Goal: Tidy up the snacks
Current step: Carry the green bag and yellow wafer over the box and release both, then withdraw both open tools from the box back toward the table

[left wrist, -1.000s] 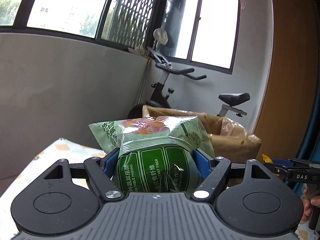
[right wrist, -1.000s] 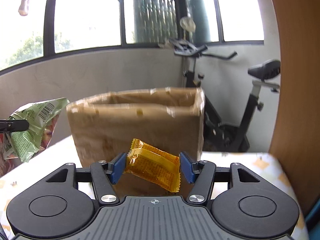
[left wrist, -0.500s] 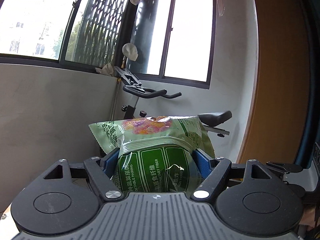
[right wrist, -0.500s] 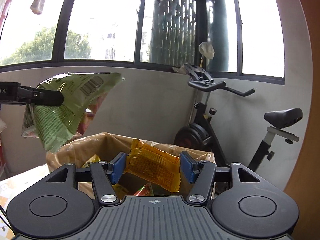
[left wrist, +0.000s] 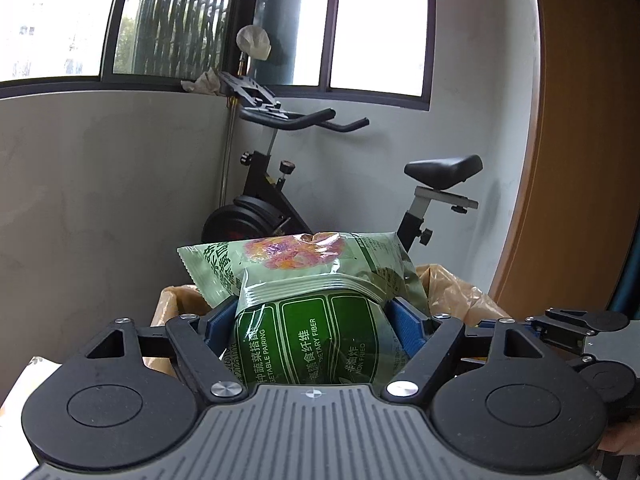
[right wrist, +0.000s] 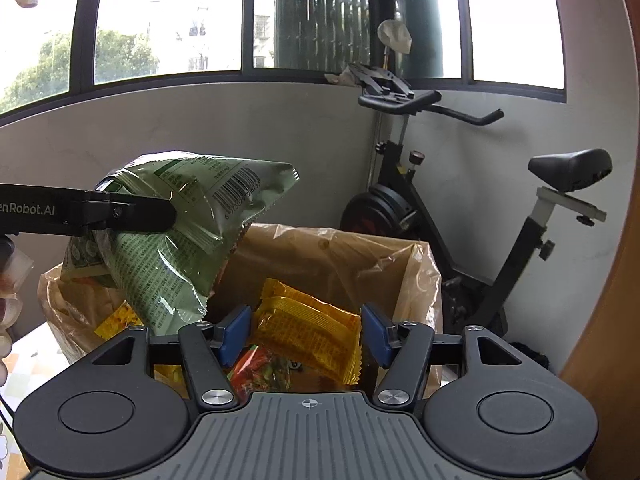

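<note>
- Two snacks hang over the brown paper bag (right wrist: 340, 256) for dropping in.
- Left gripper (left wrist: 316, 320), jaws opening, cradles the green packet (left wrist: 312, 300).
- Right gripper (right wrist: 306, 330), jaws opening, loosens around the orange packet (right wrist: 308, 328).

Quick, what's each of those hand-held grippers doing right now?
Left hand-held gripper: jaws opening, green snack bag still between them.
Right hand-held gripper: jaws opening, pads clear of the orange packet between them, above the brown bag.

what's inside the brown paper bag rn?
In the brown paper bag, the right wrist view shows yellow packets along the left and a red-and-green packet in the middle. The orange packet between the right gripper's opening jaws and the gripper body cover the bottom.
</note>
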### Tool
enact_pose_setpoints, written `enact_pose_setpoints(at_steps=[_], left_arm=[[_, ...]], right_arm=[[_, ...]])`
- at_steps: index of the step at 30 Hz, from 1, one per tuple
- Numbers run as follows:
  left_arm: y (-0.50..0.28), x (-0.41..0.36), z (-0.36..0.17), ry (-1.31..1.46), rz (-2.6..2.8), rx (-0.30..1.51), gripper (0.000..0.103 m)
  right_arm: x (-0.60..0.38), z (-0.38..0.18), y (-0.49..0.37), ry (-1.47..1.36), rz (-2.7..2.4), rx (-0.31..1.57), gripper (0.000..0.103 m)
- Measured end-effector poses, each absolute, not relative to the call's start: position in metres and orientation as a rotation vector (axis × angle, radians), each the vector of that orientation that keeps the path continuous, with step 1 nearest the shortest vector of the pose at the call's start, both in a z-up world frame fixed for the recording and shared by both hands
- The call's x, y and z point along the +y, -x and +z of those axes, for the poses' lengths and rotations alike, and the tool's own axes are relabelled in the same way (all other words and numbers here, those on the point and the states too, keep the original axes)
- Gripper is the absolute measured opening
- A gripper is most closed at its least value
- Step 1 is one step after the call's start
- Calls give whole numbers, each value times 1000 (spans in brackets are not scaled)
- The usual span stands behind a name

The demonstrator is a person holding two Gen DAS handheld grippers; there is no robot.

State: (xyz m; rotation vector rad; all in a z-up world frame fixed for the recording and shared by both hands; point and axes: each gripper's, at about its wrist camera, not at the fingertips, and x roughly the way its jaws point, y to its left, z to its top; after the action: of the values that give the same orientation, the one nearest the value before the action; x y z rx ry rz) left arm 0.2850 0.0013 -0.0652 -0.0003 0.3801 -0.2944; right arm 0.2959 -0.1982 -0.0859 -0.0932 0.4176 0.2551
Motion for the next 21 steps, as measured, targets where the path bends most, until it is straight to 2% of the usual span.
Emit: enact_pose_setpoints(at_steps=[6, 9, 21], left_arm=[[-283, 10, -69, -15, -290, 383, 90], [-275, 18, -67, 4, -285, 378, 91], [-231, 42, -60, 47, -254, 354, 91]], right_arm=[[-203, -92, -287, 80, 243, 420, 68], [-205, -90, -279, 82, 244, 406, 74], [-217, -80, -226, 64, 218, 344, 78]])
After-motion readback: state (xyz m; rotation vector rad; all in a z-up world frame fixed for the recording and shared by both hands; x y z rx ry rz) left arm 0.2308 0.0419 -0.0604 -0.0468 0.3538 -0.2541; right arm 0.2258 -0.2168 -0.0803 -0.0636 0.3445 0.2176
